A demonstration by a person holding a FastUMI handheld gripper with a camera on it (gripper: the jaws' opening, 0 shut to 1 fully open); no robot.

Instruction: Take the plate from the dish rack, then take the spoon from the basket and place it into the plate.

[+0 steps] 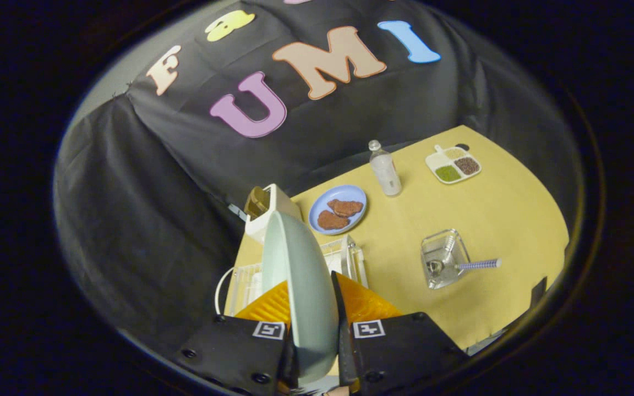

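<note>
Between the two orange fingers (pixel 270 308) of the gripper (pixel 312 311) stands one pale green plate (pixel 300 275), on edge, with both fingers pressed against its faces, above the white dish rack (pixel 350 256). On the yellow table (pixel 493 220) beyond sit one clear basket (pixel 442 258) holding one spoon (pixel 463 265), one blue plate (pixel 339 209) with two brown pieces, one bottle (pixel 385 169), one divided tray (pixel 453 164) and one toaster (pixel 267 209).

Counted 2 plates: 1 pale green plate (pixel 300 286) upright btwn the gripper (pixel 317 308) fingers, centre-bottom; 1 blue plate (pixel 356 193) w/ 2 brown patties (pixel 339 214), mid-frame. 1 dish rack (pixel 350 256), 1 bottle (pixel 385 171), 1 divided tray (pixel 453 164), 1 basket (pixel 443 264) w/ 1 spoon (pixel 474 265), right. 1 toaster (pixel 267 209).
</note>
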